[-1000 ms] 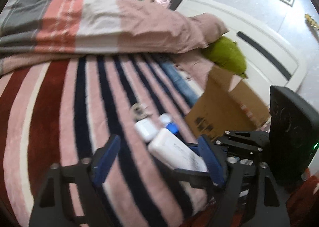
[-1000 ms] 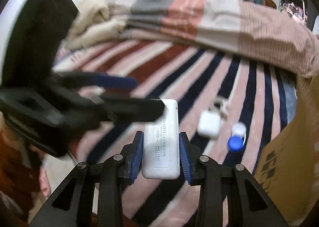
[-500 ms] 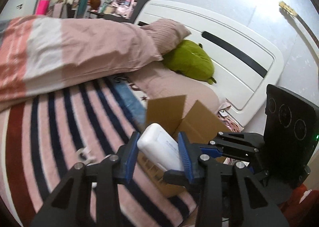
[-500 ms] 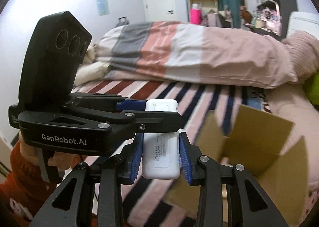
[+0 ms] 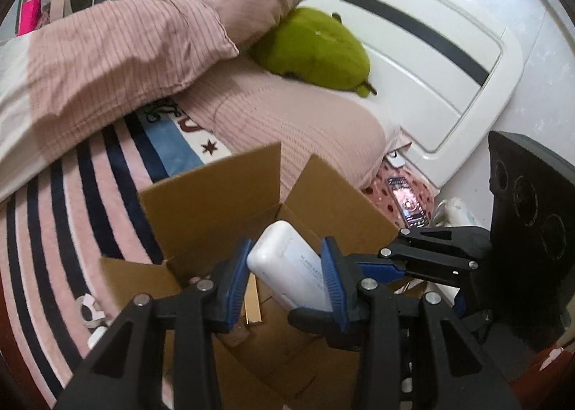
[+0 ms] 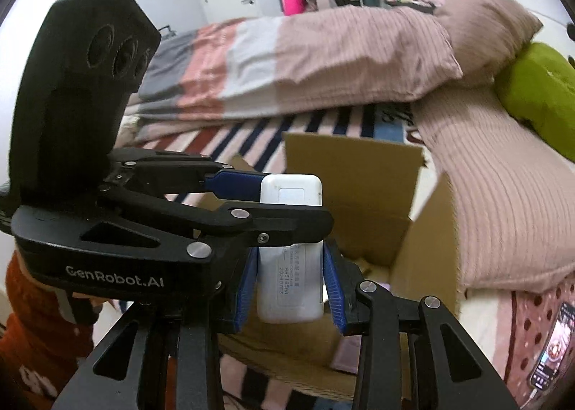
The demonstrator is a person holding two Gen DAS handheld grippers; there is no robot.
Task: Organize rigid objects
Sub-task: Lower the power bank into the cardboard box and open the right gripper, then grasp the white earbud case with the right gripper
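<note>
Power bank (image 5: 287, 262), lifted off the striped blanket (image 5: 54, 230) a second ago, now hangs over the open cardboard box (image 5: 215, 208), both the left gripper (image 5: 284, 277) and right gripper (image 6: 289, 287) clamped on it, ready for dropping in.

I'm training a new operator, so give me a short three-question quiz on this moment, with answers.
1. True or false: the left tool and the right tool both clamp the white power bank.
2. The power bank hangs over: A a drawer, B the cardboard box, C a shelf.
3. Fill in: the plush beside the pillow is ____.
Key: 1 true; 2 B; 3 green.
</note>
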